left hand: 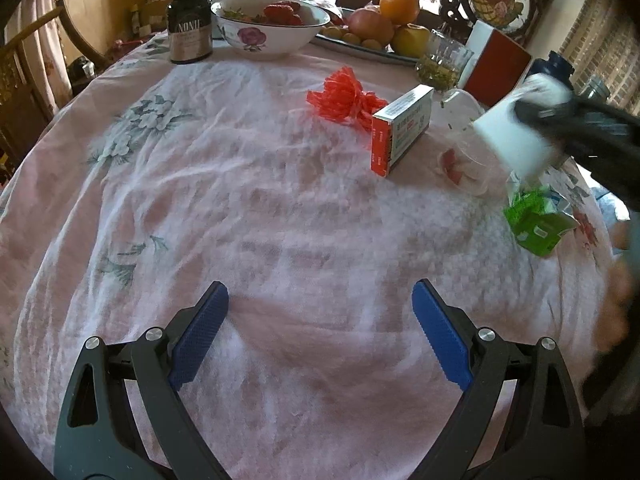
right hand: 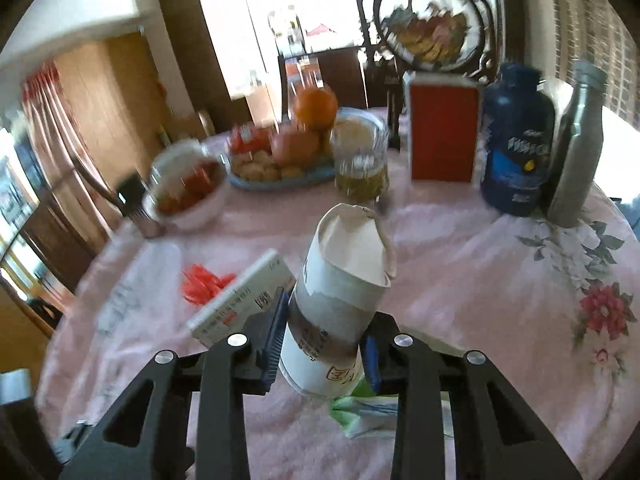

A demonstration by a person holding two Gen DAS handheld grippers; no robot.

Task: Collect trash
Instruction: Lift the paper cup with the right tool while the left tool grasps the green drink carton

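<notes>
My right gripper [right hand: 324, 336] is shut on a squashed white paper cup [right hand: 340, 292] and holds it above the pink tablecloth [right hand: 460, 280]; the cup [left hand: 516, 136] and the gripper show blurred in the left wrist view. My left gripper [left hand: 320, 320] is open and empty, low over the near part of the cloth [left hand: 260, 200]. A red crumpled net [left hand: 344, 98], a red-and-white small box [left hand: 402, 134], a clear plastic lid with pink bits [left hand: 464, 164] and a green crushed carton [left hand: 536, 220] lie on the table.
At the far side stand a dark jar [left hand: 190, 20], a floral bowl of strawberries [left hand: 270, 26], a fruit plate [left hand: 380, 20], a glass of tea [left hand: 442, 60], a red-and-white box [right hand: 444, 132], a blue bottle [right hand: 516, 140] and a steel bottle [right hand: 576, 144].
</notes>
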